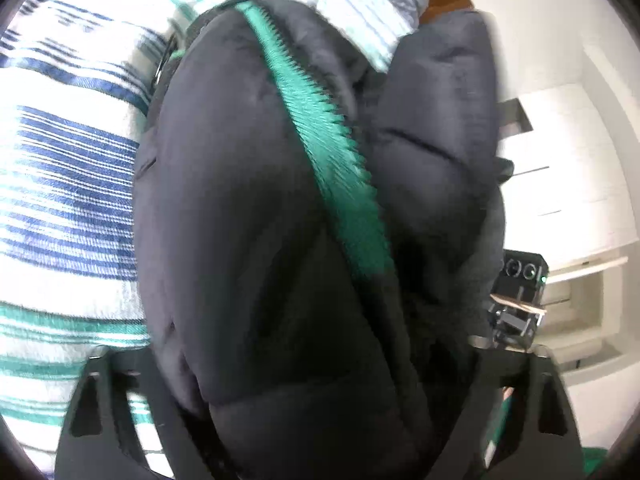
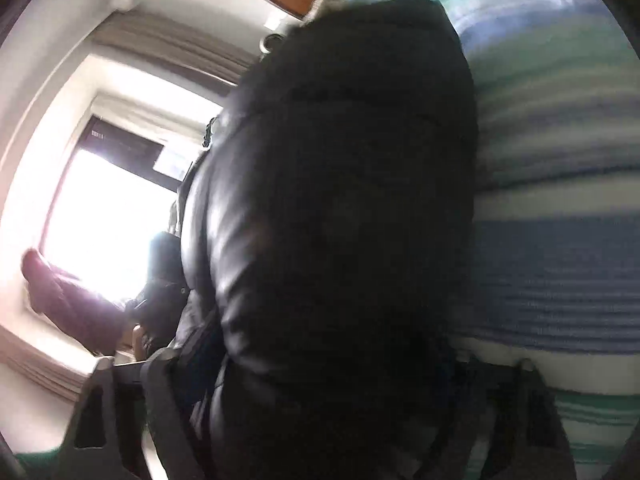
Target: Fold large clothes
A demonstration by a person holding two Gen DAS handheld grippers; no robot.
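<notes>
left tongs (image 1: 316, 412) pinching puffy black quilted jacket (image 1: 256, 216) with green zip (image 1: 320, 120) | right tongs (image 2: 320, 420) clamped on same jacket (image 2: 340, 200), above striped blue-green bedspread (image 1: 68, 168) | risk: slippery padded bulk may slide out between both tongs, fold collapses

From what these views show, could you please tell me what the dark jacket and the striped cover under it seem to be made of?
Dark puffer jacket: probably smooth synthetic shell over padding; it bulges between quilt seams and shines faintly.
Green zipper: likely moulded plastic, with coarse teeth.
Striped bed cover: woven, matte, perhaps cotton; fine thread lines show in the blue bands.
</notes>
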